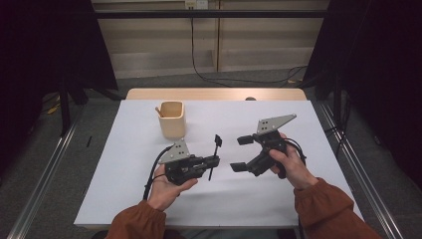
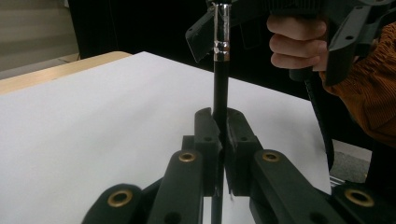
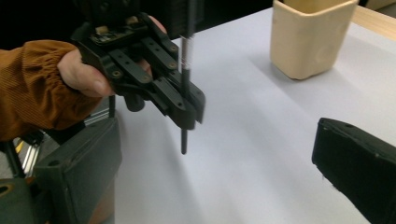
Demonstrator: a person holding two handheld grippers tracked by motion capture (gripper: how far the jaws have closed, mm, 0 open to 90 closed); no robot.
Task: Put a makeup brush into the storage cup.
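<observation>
On the left part of the white table [image 1: 124, 189], toward the far edge, stands a beige holder cup [image 1: 172, 119] with a wooden stick leaning inside. Nearer the person, the left gripper [image 1: 213, 160] has its 2 fingers [image 2: 208, 133] clamped on a thin black brush [image 1: 215, 154], held roughly upright with its lower tip hanging above the table; the left gripper view shows a silver ferrule high on the handle. To the right, just beside the brush but not touching it, the right gripper [image 1: 242, 153] faces it with its fingers [image 1: 246, 140] spread wide and nothing between them.

This looks like a hand-over just finished or about to start: the brush rests with the left gripper alone. The likely next move is carrying it to the cup, which calls for keeping it upright, lining its tip over the opening and lowering before letting go.
</observation>
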